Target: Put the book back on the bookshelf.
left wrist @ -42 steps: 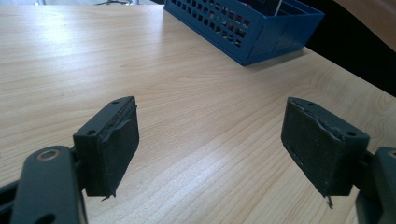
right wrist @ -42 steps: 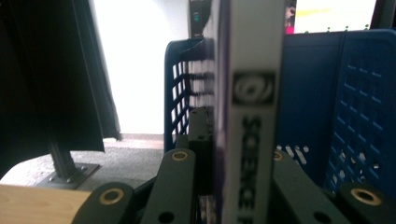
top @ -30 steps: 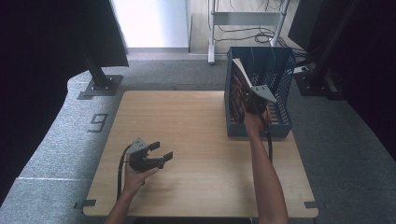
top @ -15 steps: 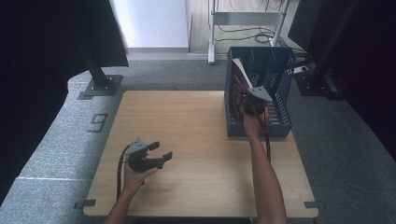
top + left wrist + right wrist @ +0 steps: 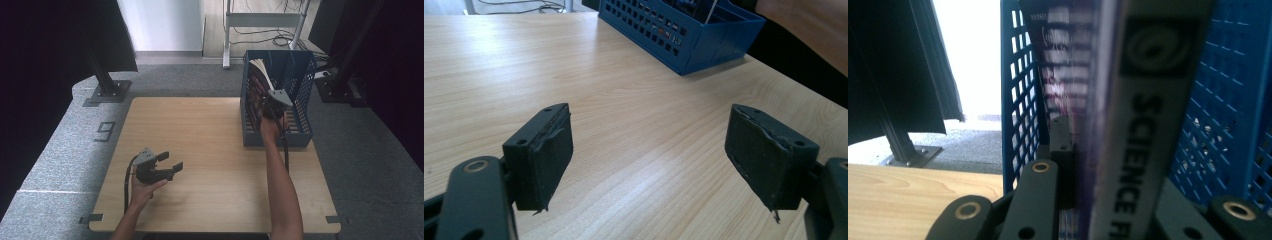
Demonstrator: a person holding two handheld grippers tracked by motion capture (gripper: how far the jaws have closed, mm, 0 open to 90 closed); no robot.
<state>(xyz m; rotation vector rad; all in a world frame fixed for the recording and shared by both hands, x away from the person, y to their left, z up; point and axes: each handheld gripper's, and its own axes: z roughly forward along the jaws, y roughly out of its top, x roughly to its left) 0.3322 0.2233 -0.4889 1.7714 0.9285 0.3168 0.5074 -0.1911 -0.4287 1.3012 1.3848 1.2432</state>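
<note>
Light wooden counter [image 5: 215, 150] fills centre frame. Blue perforated plastic crate [image 5: 300, 95] stands upper right on counter. Inside crate, upright book with dark spine [image 5: 1143, 130], "SCIENCE" lettering; right claw [image 5: 270, 102] clamped on it. Left claw [image 5: 167, 162] lower left, jaws spread wide, empty, just above counter.

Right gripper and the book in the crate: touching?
Touching. In the right gripper view the right gripper has its black jaws closed on the book, pressed against both covers, inside the blue crate.
</note>
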